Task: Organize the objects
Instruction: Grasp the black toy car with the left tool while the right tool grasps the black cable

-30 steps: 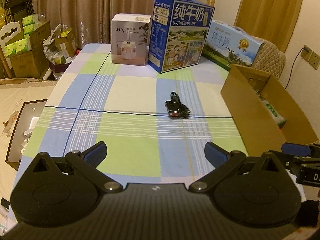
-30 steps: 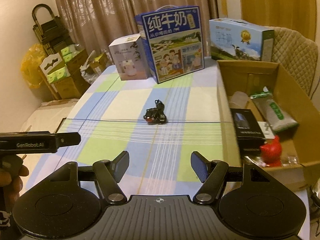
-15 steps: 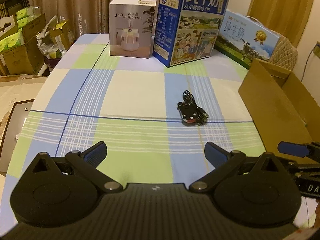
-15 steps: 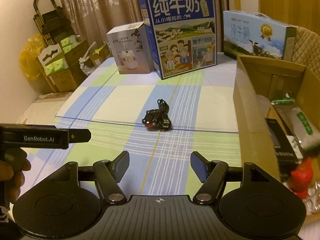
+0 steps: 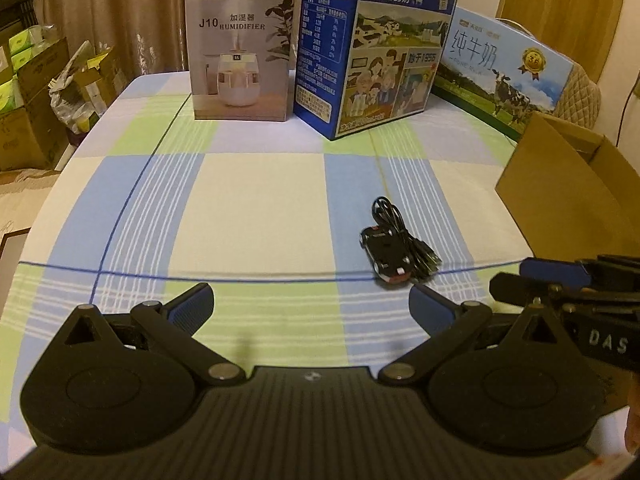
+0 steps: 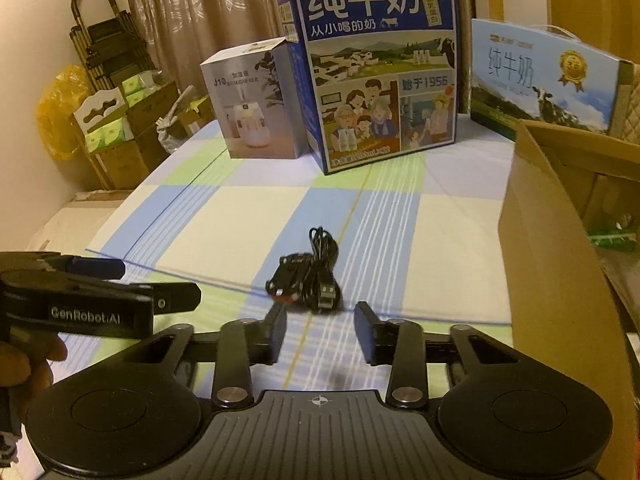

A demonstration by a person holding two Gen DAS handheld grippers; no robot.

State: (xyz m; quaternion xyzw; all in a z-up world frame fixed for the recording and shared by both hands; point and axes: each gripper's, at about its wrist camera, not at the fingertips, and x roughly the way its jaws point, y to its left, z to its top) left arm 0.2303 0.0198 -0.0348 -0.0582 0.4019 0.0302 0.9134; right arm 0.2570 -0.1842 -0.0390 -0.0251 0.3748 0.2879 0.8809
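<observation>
Jaws of the right gripper were closing, nothing between them, now just short of the cable bundle; left gripper remained spread; grasp appeared imminent.

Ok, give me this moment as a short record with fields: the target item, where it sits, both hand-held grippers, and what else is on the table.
target: small black toy car with a bundled black cable
place: on the checked tablecloth, mid-table, untouched
right hand-held gripper: jaws closing, nothing between them, just short of the car
left hand-held gripper: open, empty
container: open cardboard box at the right
background: humidifier box, blue milk carton, light-blue milk carton
</observation>
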